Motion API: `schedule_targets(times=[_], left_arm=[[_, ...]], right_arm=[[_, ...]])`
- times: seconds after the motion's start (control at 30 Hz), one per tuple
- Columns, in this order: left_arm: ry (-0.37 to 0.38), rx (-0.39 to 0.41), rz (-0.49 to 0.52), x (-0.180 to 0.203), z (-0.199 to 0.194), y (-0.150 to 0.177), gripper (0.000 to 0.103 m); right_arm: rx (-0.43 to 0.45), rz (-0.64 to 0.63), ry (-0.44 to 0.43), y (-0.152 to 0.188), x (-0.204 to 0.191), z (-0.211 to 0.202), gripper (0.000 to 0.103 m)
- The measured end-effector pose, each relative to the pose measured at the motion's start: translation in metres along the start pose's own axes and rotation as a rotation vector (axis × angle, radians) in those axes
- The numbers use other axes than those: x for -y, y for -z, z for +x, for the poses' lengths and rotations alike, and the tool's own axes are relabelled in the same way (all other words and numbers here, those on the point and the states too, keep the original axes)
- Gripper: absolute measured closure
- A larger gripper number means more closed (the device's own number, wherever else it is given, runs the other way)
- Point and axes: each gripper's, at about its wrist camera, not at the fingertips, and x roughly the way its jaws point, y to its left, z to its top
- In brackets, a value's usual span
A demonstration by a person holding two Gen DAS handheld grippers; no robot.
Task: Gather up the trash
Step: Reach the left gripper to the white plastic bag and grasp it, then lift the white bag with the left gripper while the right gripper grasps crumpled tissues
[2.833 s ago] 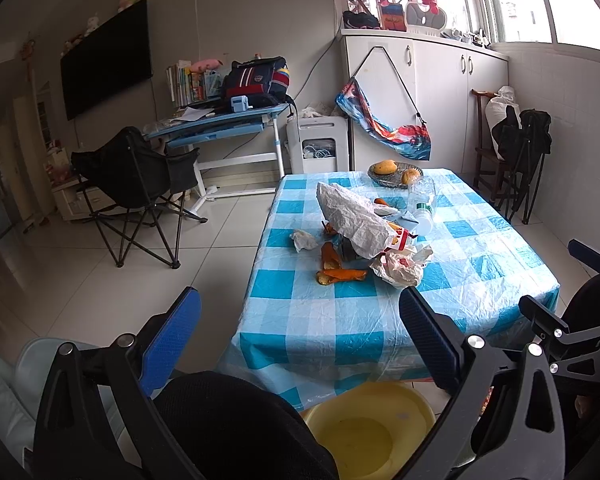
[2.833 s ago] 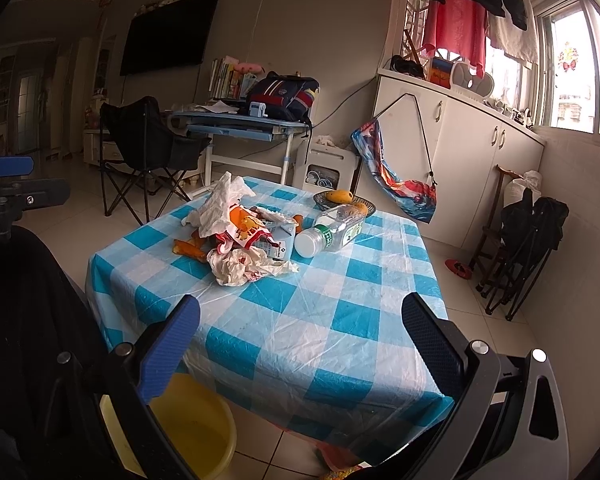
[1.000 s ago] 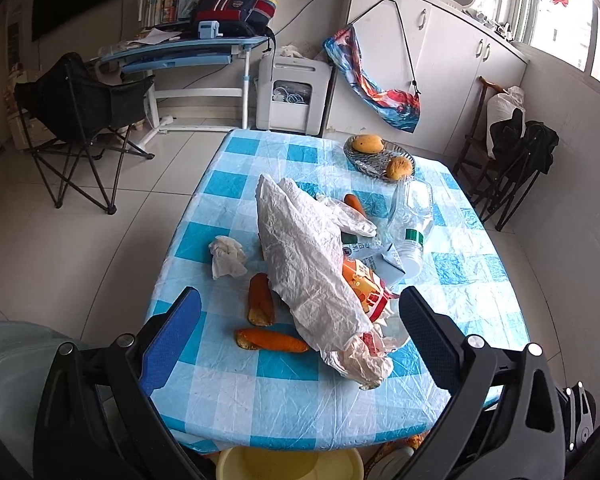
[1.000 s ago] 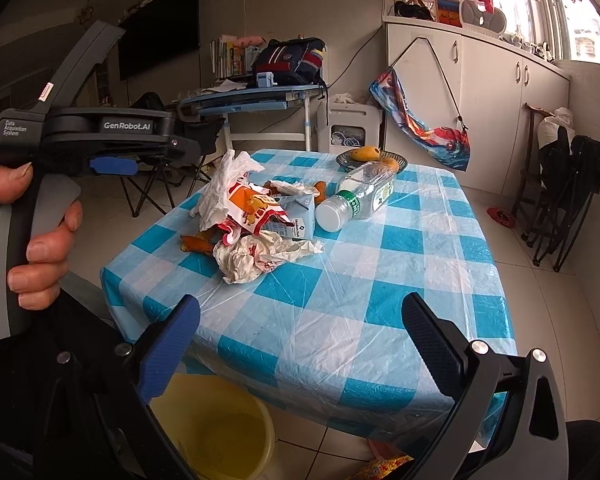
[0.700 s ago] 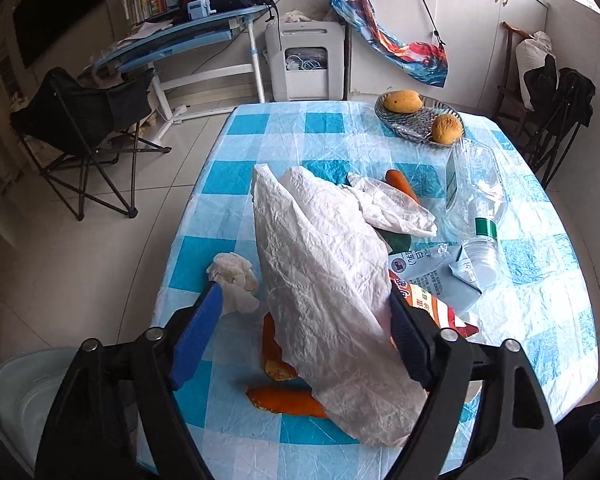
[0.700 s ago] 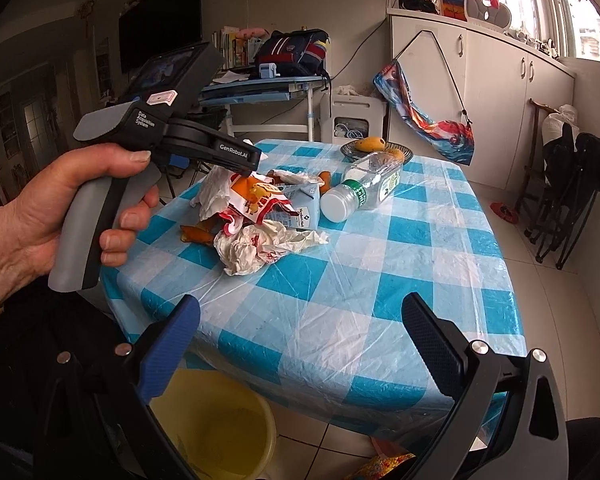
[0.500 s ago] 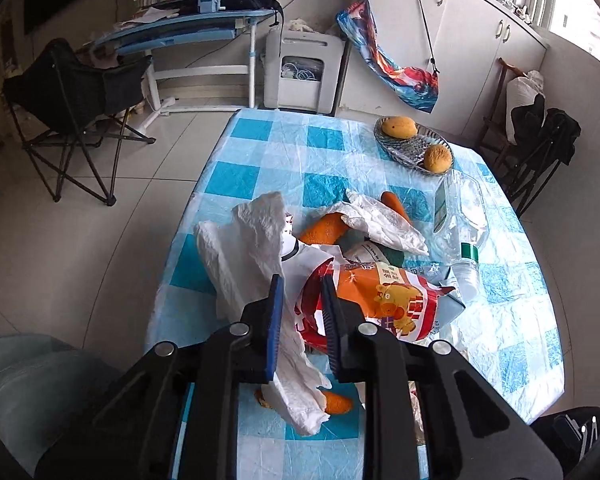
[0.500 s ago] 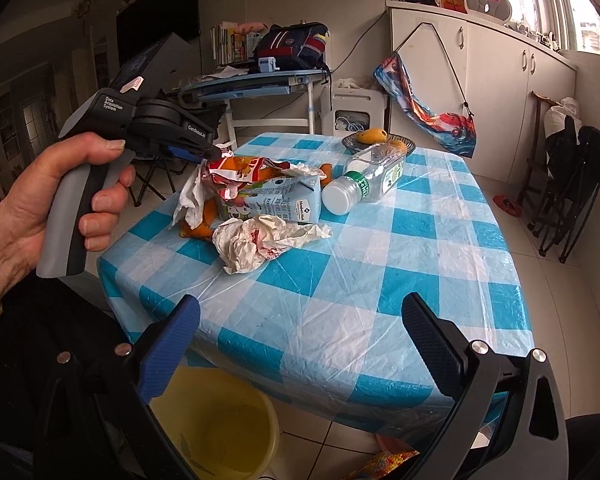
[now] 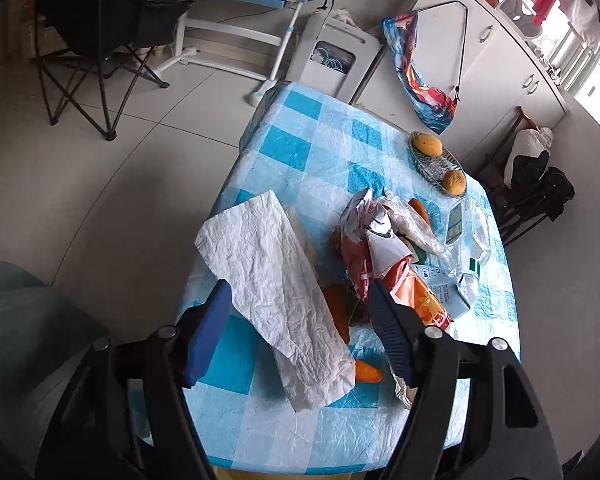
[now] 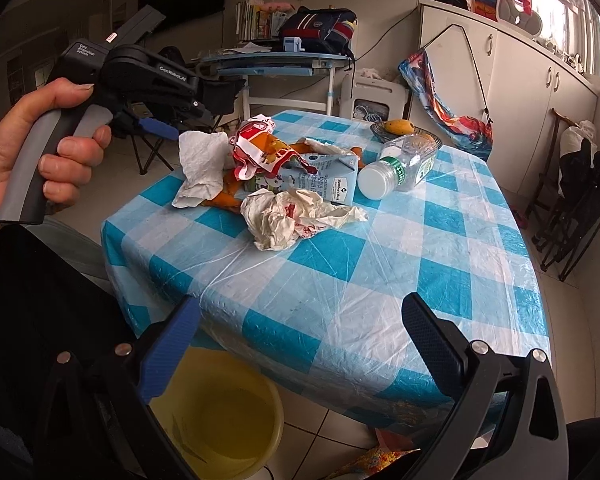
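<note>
- The left gripper (image 9: 300,328) hangs over the near left part of the worktop (image 9: 300,148), pointing steeply down; its fingers (image 9: 208,332) are opening, and a long crumpled white paper bag (image 9: 276,296) lies in the gap between them, with neither pad pressing it.
- Just right of that bag sits the trash heap: an orange-and-red snack wrapper (image 9: 404,288), a blue-and-white milk carton (image 9: 448,288), orange peels (image 9: 364,372) and, toward the far right, a clear plastic bottle (image 9: 470,228) on its side.
- The right gripper (image 10: 296,344) hovers off the near edge of the worktop above a yellow bucket (image 10: 220,424) on the floor, its fingers (image 10: 168,352) wide apart with nothing between them.
- A crumpled white wrapper (image 10: 288,216) lies nearest that edge.
- A hand (image 10: 32,148) grips the left gripper's handle.
</note>
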Motion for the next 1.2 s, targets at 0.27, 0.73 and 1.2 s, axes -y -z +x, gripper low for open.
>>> schedule_targets(times=[0.27,0.73,1.2], left_arm=[[-0.173,-0.075,0.055,0.004,0.039,0.012,0.027],[-0.129,0.057,0.054,-0.001,-0.004,0.013,0.1],[-0.006,0.329,0.059,-0.006,-0.1,0.024,0.1]], right_arm=[[0.02,-0.044,-0.006,0.004,-0.008,-0.003,0.006],[0.055,0.008,-0.014,0.003,0.001,-0.011,0.006],[0.052,0.027,-0.035,-0.025,-0.006,0.004,0.006]])
